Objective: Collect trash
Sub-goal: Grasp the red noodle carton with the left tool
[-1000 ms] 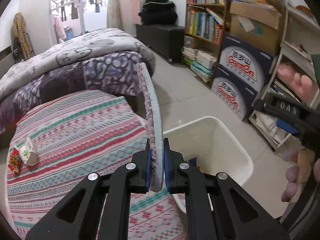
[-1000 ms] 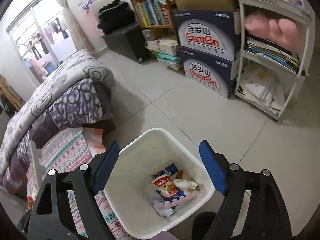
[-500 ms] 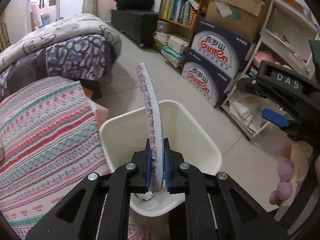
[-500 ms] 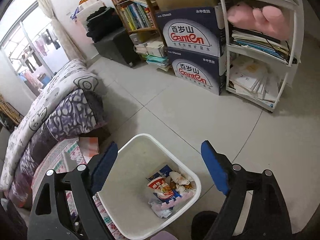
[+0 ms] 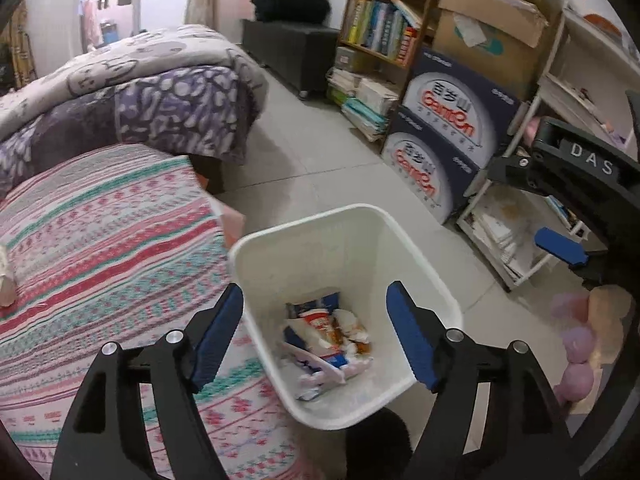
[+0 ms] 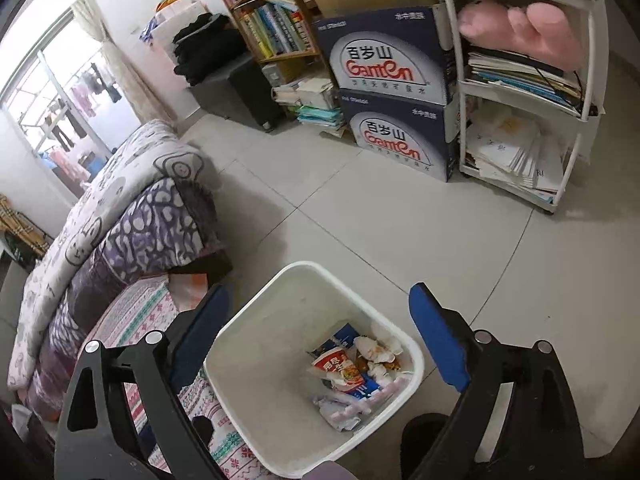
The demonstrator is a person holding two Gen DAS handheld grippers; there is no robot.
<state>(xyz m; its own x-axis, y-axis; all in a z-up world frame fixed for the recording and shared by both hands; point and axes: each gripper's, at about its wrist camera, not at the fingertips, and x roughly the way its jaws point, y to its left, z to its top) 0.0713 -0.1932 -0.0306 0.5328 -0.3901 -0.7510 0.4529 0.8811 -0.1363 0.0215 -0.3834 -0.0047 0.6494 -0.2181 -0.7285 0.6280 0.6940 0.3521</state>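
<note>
Left gripper (image 5: 314, 336) jaws spread wide, nothing between them, hanging directly above the white bin (image 5: 276, 240). Right gripper (image 6: 316, 340) likewise spread and empty over the bin (image 6: 256, 316). Trash (image 5: 326, 338) — wrappers, crumpled tissue, a pale pink flat piece — lies on the bin's bottom; striped cloth (image 5: 100, 240) touches the bin's side.

White bin (image 5: 420, 264), striped cloth (image 5: 100, 248)

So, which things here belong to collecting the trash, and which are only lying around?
Job:
bin
wrappers in the bin
left gripper, open above the bin
right gripper, open

Lying around:
striped cover
quilt
water boxes
bookshelf
white rack
pink plush
</note>
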